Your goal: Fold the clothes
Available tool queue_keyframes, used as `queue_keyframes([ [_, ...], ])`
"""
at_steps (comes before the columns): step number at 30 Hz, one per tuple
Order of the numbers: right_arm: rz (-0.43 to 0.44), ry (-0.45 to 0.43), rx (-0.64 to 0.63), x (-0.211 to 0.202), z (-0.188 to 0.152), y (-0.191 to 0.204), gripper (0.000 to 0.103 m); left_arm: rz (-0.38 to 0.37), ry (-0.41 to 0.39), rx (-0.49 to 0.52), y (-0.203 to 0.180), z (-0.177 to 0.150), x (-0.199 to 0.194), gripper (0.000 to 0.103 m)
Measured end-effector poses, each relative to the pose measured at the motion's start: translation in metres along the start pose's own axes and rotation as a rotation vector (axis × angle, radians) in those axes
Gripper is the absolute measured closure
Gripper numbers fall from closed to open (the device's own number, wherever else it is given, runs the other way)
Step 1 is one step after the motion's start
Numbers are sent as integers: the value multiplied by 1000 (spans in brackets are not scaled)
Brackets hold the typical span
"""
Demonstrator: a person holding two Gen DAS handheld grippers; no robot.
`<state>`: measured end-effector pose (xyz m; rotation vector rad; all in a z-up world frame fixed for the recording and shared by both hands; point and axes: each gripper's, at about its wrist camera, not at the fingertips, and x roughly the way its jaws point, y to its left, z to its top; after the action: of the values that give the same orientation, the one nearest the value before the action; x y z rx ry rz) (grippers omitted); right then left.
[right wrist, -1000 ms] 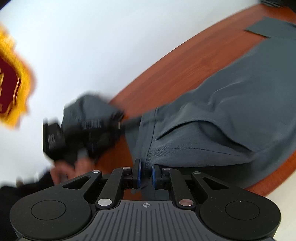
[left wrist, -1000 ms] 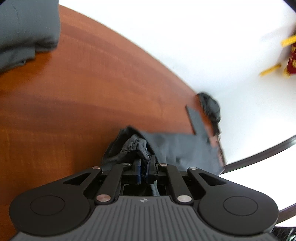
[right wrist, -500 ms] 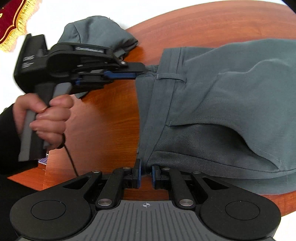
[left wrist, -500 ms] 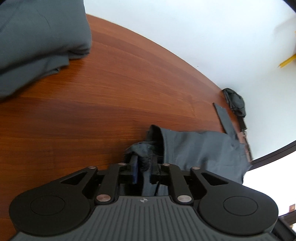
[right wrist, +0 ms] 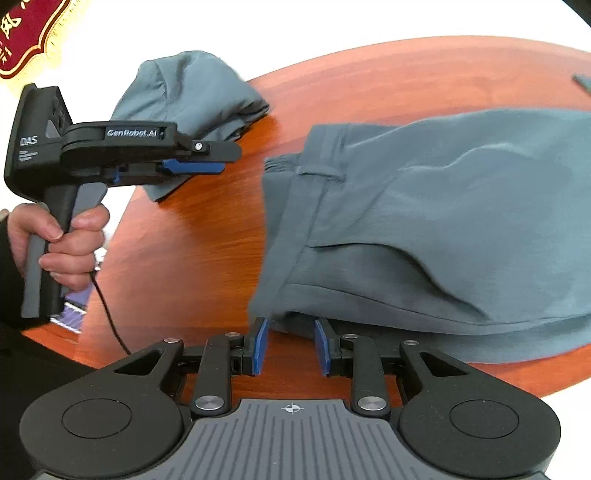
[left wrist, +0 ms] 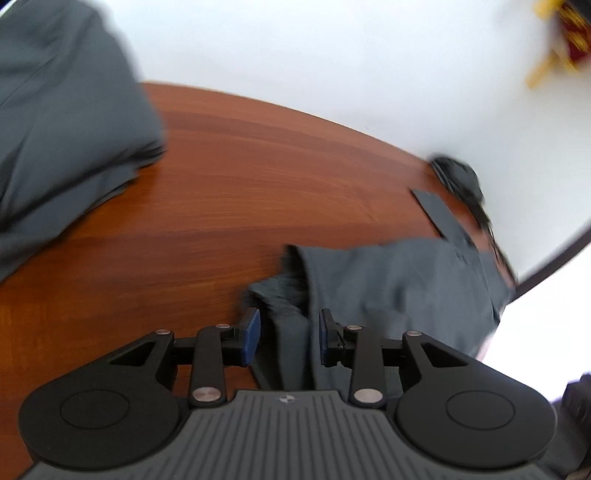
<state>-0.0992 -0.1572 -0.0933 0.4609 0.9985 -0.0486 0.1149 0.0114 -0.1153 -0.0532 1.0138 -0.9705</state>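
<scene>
Grey-blue trousers (right wrist: 424, 221) lie on the wooden table (right wrist: 207, 258), waistband toward me. They also show in the left wrist view (left wrist: 399, 288). My right gripper (right wrist: 290, 345) is open, with its pads on either side of the near hem fold and not gripping it. My left gripper (left wrist: 288, 338) is open, with the waistband cloth lying loose between its jaws. In the right wrist view the left gripper (right wrist: 207, 162) hovers to the left of the waistband, clear of the cloth.
A second grey garment (left wrist: 62, 140) lies bunched on the table's far left; it also shows in the right wrist view (right wrist: 192, 96). A dark object (left wrist: 458, 177) sits at the table's far edge. A red banner with gold fringe (right wrist: 26, 33) hangs on the white wall.
Both grippers have opened and let go of the trousers. The left gripper has pulled back from the waistband. The trousers now rest on the table.
</scene>
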Motion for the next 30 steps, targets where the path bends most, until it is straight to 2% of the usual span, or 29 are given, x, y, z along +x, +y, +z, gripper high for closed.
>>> queue_keyframes([
  [7, -125, -88, 101, -31, -12, -26, 72, -98, 65, 235, -59, -16, 26, 59],
  [11, -198, -122, 152, -41, -12, -45, 70, -91, 85, 314, -80, -24, 53, 59],
  [14, -224, -142, 178, -51, -14, -55, 61, -63, 111, 342, -82, -19, 73, 55],
  [16, -239, -140, 185, -53, -15, -60, 60, -58, 138, 376, -82, -16, 85, 54],
  [21, -272, -142, 215, -61, -21, -68, 53, -87, 202, 553, -84, -18, 108, 49],
  [24, -285, -145, 228, -67, -23, -73, 49, -90, 234, 658, -81, -31, 111, 49],
  [27, -301, -154, 249, -73, -25, -78, 45, -84, 224, 769, -78, -43, 108, 49],
  [30, -313, -165, 276, -78, -25, -83, 45, -70, 238, 776, -72, -45, 103, 49],
])
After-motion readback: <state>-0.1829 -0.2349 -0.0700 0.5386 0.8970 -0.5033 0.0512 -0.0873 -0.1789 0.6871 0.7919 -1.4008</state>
